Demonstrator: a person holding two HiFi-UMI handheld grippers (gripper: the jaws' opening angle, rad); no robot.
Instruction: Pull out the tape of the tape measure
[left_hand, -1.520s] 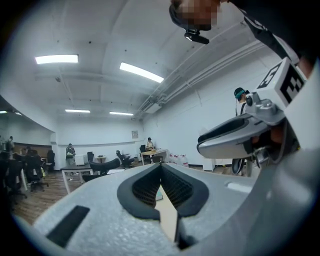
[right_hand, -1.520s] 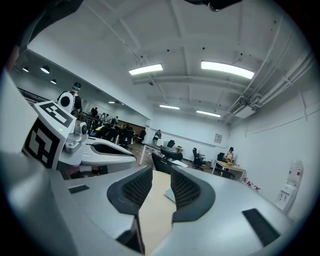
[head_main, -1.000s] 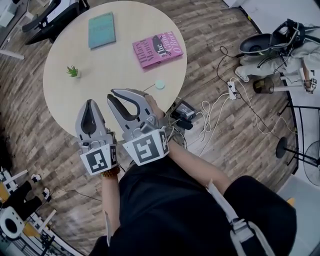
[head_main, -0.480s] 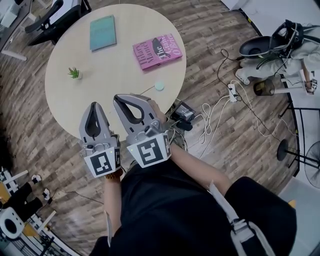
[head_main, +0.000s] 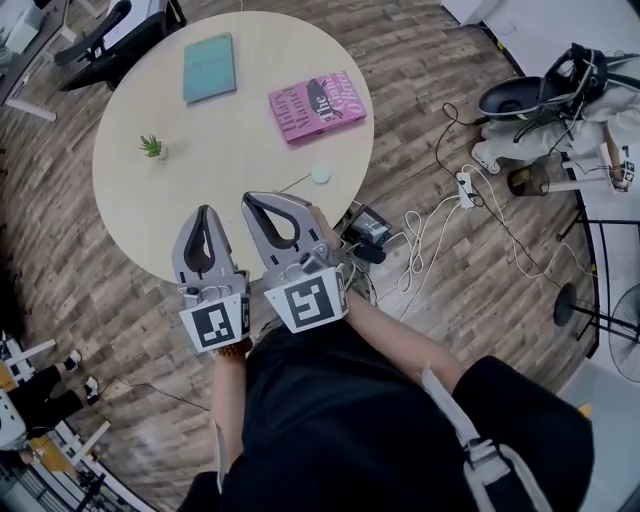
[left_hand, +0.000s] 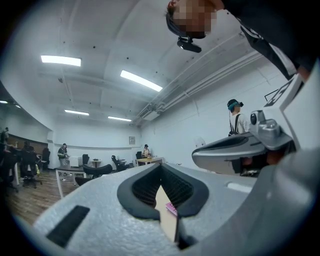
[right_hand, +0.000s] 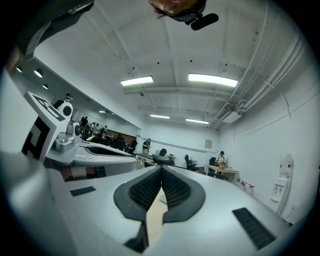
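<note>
- Ahead of the right tool (head_main: 249, 198) and a little to its right, the tape measure (head_main: 320, 174), a small pale green round case, lay on the table (head_main: 200, 150) near its edge.
- From the case a thin pale line ran back toward the tools. I judged it could be a short piece of tape already out, but it was too small to be sure.
- The jaws of the right tool had just been closing and were pressed together with nothing between them. The left tool (head_main: 204, 211), just beside it, was also pressed together and empty.
- Both tools were apart from the case, so the scene fitted either a moment before taking the tape end or a moment after letting it go.
- Farther ahead on the round, light table lay a pink book (head_main: 317, 101), a teal book (head_main: 209, 66) and a small plant (head_main: 151, 146).
- To the right of the tools, the wooden floor (head_main: 470, 300) carried cables (head_main: 425, 225). The gripper views showed a large white room with ceiling lights and people at desks far away.
</note>
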